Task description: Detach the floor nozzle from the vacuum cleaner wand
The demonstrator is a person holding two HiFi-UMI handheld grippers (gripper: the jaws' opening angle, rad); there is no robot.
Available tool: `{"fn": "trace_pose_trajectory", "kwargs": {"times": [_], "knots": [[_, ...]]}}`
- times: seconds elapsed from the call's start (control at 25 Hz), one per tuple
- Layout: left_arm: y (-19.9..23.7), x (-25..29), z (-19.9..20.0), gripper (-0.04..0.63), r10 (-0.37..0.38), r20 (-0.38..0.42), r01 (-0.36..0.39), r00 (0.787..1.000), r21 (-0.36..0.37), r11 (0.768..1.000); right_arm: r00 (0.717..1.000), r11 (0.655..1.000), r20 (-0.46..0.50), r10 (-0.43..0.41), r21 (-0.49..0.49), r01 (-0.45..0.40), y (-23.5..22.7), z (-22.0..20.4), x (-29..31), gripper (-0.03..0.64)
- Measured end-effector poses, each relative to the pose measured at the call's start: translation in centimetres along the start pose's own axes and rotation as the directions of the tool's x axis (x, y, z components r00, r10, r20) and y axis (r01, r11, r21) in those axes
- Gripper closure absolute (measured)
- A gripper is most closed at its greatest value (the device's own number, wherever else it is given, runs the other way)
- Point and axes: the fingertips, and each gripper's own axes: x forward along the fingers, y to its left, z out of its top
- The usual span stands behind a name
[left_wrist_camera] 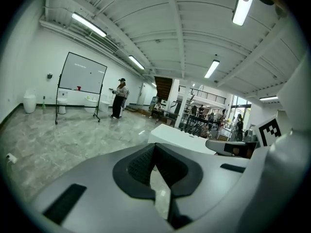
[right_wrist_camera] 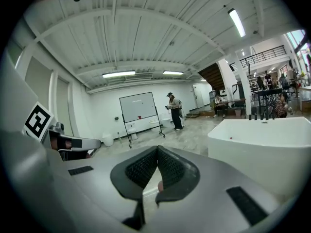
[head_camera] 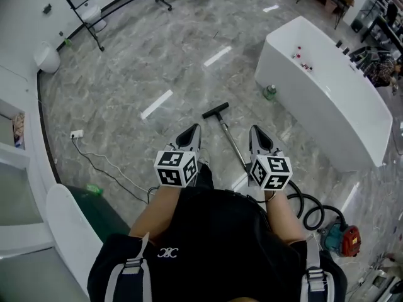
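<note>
In the head view the vacuum wand (head_camera: 232,143) lies on the marble floor, its black floor nozzle (head_camera: 215,111) at the far end. A black hose (head_camera: 313,210) curls from its near end to a teal and red vacuum body (head_camera: 340,238). My left gripper (head_camera: 191,132) hovers left of the wand, shut and empty. My right gripper (head_camera: 259,134) hangs just right of the wand, also shut with nothing held. Both are held out level in front of the person. Neither gripper view shows the wand; each looks across the room over its shut gripper (left_wrist_camera: 154,146) (right_wrist_camera: 156,149).
A long white bathtub (head_camera: 327,87) stands at right, with a green bottle (head_camera: 270,92) at its near corner. A power strip and cable (head_camera: 77,133) trail at left. A whiteboard on wheels (left_wrist_camera: 80,74) and a standing person (left_wrist_camera: 118,98) are farther off. A white counter (head_camera: 25,168) runs along the left.
</note>
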Motion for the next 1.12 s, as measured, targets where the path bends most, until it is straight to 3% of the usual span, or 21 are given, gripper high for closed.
{"fn": "trace_pose_trajectory", "kwargs": {"times": [0.24, 0.4, 0.56, 0.8, 1.0, 1.12], "knots": [[3.7, 7.9, 4.5, 0.594, -0.05, 0.005, 0.049, 0.999, 0.054, 0.997, 0.998, 0.998, 0.011, -0.057, -0.015, 0.057, -2.6, 3.7, 7.9, 0.617], [7.2, 13.2, 8.0, 0.594, -0.081, -0.01, 0.081, 0.997, 0.052, 0.995, 0.995, 0.994, 0.018, -0.101, -0.034, 0.102, -3.8, 6.5, 12.8, 0.617], [9.9, 17.7, 10.3, 0.595, -0.11, -0.038, 0.112, 0.993, 0.055, 0.992, 0.988, 0.988, 0.014, -0.156, 0.012, 0.156, -5.9, 7.3, 17.6, 0.617], [15.3, 22.4, 9.6, 0.595, -0.104, -0.137, 0.111, 0.985, 0.045, 0.993, 0.979, 0.981, -0.081, -0.185, 0.041, 0.189, -6.9, 5.0, 24.1, 0.617], [18.7, 26.3, 6.3, 0.594, -0.111, -0.249, 0.107, 0.962, -0.029, 0.994, 0.966, 0.979, -0.172, -0.192, 0.043, 0.201, -7.9, 1.9, 28.1, 0.617], [19.2, 29.0, 4.6, 0.594, -0.147, -0.259, 0.125, 0.954, -0.1, 0.987, 0.956, 0.981, -0.234, -0.176, 0.043, 0.192, -9.0, -0.4, 30.1, 0.617]]}}
